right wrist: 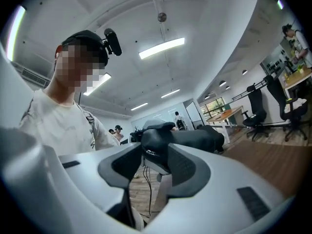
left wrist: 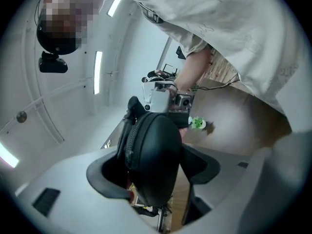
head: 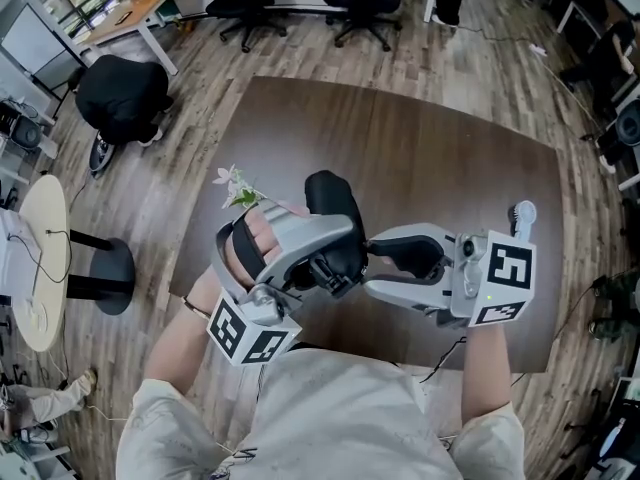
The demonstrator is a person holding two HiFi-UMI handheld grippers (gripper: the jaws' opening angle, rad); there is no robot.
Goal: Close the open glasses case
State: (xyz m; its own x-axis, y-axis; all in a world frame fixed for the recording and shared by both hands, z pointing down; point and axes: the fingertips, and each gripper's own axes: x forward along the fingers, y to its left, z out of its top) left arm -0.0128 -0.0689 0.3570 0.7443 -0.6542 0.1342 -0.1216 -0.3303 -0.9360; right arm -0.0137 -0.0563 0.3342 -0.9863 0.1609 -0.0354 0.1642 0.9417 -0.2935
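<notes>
A black zippered glasses case [head: 335,213] is held in the air above the dark brown table [head: 450,148], close to my chest. My left gripper [head: 322,260] comes in from the left and is shut on it. In the left gripper view the case [left wrist: 156,155] stands on edge between the pads, its zipper seam facing left. My right gripper [head: 385,253] reaches in from the right. In the right gripper view the end of the case [right wrist: 158,145], with a small metal zipper pull, lies between the parted jaws of the right gripper [right wrist: 156,165], and I see no firm pinch.
A small plant with white flowers [head: 238,190] stands on the table just behind my left hand, and the plant [left wrist: 197,123] also shows in the left gripper view. Beyond the table are office chairs [head: 245,3], a black bag on a stool [head: 120,93] and a round white side table [head: 40,258].
</notes>
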